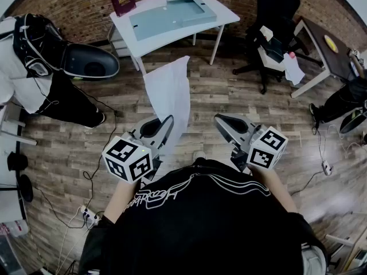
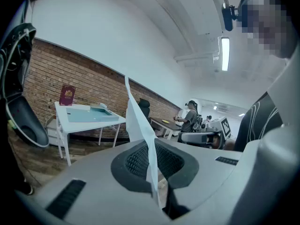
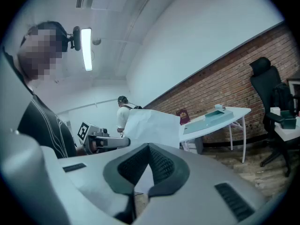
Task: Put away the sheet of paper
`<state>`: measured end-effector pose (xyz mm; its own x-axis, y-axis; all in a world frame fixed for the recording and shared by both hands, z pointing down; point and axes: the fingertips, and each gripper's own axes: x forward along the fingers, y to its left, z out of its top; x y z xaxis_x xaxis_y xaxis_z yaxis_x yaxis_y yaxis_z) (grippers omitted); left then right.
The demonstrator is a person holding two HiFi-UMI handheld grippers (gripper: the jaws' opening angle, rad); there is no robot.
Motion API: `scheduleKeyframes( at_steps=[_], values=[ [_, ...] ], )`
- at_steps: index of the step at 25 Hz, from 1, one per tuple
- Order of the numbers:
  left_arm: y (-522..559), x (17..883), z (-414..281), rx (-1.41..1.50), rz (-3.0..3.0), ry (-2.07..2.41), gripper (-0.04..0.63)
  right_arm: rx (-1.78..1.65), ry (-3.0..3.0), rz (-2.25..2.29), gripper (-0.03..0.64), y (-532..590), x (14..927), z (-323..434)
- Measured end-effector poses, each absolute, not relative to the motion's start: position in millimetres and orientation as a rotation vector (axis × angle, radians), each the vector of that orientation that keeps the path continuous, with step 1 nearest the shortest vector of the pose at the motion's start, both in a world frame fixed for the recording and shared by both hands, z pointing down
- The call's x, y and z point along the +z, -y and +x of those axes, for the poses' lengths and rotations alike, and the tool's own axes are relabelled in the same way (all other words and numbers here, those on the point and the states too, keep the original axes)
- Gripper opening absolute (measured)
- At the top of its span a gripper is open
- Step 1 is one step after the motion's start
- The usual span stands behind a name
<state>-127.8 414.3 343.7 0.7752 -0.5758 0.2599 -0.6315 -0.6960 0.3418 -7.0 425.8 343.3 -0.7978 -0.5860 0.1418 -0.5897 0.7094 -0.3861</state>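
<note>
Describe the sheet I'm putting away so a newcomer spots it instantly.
From the white table by the brick wall, come down over the wood floor toward the person. The sheet of paper rises from the left gripper's fingers: large, white, and the only paper clamped in a gripper, unlike the one by the black chair.

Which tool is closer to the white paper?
The left. The left tool is pinching the sheet of paper, with its jaws shut on the near edge. The right tool is off to the paper's right and not touching it.
</note>
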Motion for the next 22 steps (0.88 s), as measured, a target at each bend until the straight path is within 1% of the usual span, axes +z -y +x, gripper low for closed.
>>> scheduleKeyframes(
  at_steps=[12, 17, 22],
  values=[
    [-374, 364, -108, 0.216, 2.518, 0.910, 0.037, 0.683, 2.917, 1.014, 0.002, -383, 359, 15],
    [-325, 369, -101, 0.230, 2.497, 0.931, 0.037, 0.720, 2.917, 0.994, 0.002, -334, 367, 23],
    [-253, 373, -90, 0.215, 2.449, 0.972, 0.037, 0.757, 2.918, 0.995, 0.002, -266, 369, 43]
  ],
)
